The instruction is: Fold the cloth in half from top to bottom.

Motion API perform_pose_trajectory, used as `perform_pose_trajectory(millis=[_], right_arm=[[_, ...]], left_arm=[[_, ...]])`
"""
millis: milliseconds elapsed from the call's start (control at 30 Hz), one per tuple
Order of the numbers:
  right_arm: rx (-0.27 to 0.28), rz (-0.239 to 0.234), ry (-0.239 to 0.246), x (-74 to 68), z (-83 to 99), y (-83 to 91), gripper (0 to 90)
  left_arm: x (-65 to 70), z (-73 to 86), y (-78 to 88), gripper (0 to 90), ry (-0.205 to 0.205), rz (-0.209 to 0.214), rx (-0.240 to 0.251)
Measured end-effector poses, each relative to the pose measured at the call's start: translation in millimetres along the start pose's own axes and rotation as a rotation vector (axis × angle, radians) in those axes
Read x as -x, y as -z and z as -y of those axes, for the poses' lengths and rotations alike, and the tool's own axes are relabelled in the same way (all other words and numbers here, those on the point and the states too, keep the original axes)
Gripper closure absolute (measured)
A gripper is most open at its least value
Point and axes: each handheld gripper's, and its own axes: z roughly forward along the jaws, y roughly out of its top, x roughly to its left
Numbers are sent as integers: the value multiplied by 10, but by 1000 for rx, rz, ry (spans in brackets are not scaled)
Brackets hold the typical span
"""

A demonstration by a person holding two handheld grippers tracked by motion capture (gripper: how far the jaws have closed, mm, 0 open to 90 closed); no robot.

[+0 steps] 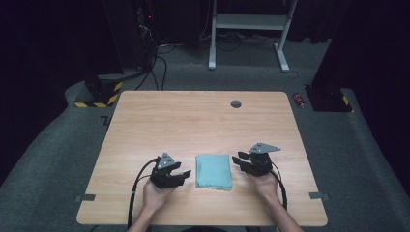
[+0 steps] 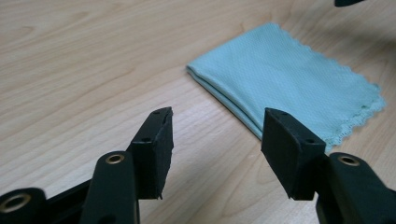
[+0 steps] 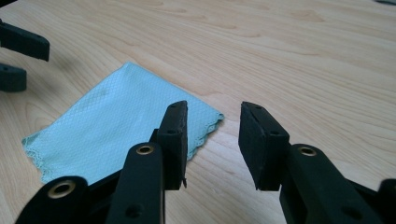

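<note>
Down by the near edge of the surface (image 1: 145, 121), the left hand-held gripper (image 1: 186, 174) sits with jaws apart, nothing between them, and the right hand-held gripper (image 1: 238, 157) too, jaws apart and empty. Between the two, just beside each, lies the cloth (image 1: 213, 171), touched by neither: pale teal, folded flat into a rectangle, layered fold on one side, scalloped hem on another.
</note>
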Motion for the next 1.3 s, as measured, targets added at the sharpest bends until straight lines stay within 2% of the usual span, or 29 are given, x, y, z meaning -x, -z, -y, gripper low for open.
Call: perform_pose_trajectory(millis=[367,600,700,1300], right_arm=[[56,41,-16,93,30,274,603],[84,59,-44,148,72,401,596],[86,62,-37,159,81,426,593],[104,102,-62,245,175,611,582]], left_arm=[[-183,-3,207,414,54,-40,67],[-259,21,313,411,79,-57,98],[-285,39,343,410,91,-65,109],[-433,155,488,401,138,-109,134]])
